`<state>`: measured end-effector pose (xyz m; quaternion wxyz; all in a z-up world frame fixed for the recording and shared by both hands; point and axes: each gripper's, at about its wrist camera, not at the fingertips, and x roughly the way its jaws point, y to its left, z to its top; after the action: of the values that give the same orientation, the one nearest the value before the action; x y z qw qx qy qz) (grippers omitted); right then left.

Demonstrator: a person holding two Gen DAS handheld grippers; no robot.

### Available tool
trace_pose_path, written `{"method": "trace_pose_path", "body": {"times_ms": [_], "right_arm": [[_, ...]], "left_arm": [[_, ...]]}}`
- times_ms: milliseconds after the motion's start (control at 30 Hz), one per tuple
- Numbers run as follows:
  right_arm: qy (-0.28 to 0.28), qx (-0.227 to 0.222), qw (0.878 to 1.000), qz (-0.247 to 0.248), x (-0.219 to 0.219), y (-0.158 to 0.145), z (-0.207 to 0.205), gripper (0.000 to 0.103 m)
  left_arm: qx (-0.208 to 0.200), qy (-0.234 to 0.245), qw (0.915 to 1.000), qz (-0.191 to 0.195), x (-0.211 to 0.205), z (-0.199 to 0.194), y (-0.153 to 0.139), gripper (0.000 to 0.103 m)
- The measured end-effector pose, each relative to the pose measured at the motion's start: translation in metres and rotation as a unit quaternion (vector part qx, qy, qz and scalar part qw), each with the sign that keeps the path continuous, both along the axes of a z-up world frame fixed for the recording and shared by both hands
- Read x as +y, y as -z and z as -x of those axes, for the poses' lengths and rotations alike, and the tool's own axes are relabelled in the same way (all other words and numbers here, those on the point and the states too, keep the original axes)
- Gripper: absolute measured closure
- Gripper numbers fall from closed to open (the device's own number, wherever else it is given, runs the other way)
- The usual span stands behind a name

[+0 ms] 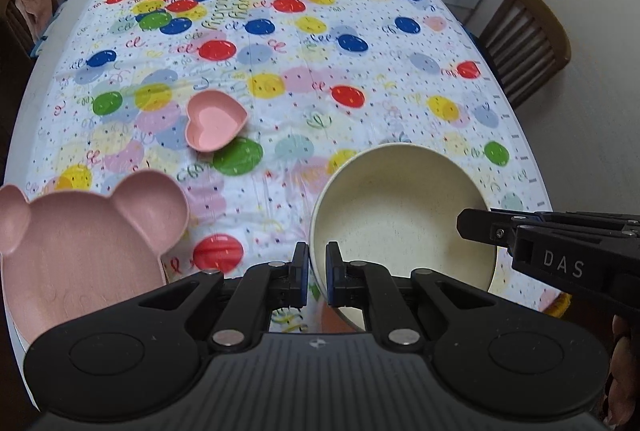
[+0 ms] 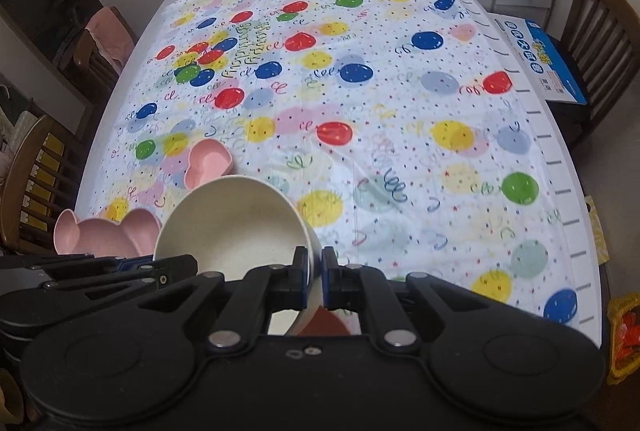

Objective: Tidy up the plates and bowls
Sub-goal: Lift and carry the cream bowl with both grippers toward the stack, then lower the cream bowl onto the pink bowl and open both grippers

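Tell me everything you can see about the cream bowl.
The cream bowl is round, deep and plain, matte and faintly speckled like plastic, and empty. It is tilted, its opening facing the cameras, above the balloon tablecloth. The left gripper and the right gripper are each shut on its rim, at opposite sides.

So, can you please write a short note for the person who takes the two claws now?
Left claw: shut on the rim of the cream bowl.
Right claw: shut on the opposite rim of the same bowl, which is tilted.
Bear-shaped pink plate lies at the near left of the table; pink heart dish lies further in, apart from it.
Done: bowl gripped by both claws.
Left: set the bowl down, probably on the pink plate, then gather the heart dish.
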<state>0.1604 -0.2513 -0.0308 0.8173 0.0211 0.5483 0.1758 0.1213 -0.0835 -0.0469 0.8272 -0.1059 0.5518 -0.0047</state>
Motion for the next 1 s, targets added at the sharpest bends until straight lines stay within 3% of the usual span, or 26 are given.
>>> {"method": "trace_pose_path", "body": {"times_ms": [467,1000], "right_arm": [[0.021,0.026,0.999,0.011,-0.017,0.024,0.039,0.097],[0.028,0.034,0.999,0.015,-0.021,0.039,0.042,0.098]], "left_arm": [[0.03,0.027,0.9992,-0.004,-0.018,0.027,0.026,0.095],[0.035,0.03,0.9989,-0.009,-0.022,0.028,0.039,0.095]]}}
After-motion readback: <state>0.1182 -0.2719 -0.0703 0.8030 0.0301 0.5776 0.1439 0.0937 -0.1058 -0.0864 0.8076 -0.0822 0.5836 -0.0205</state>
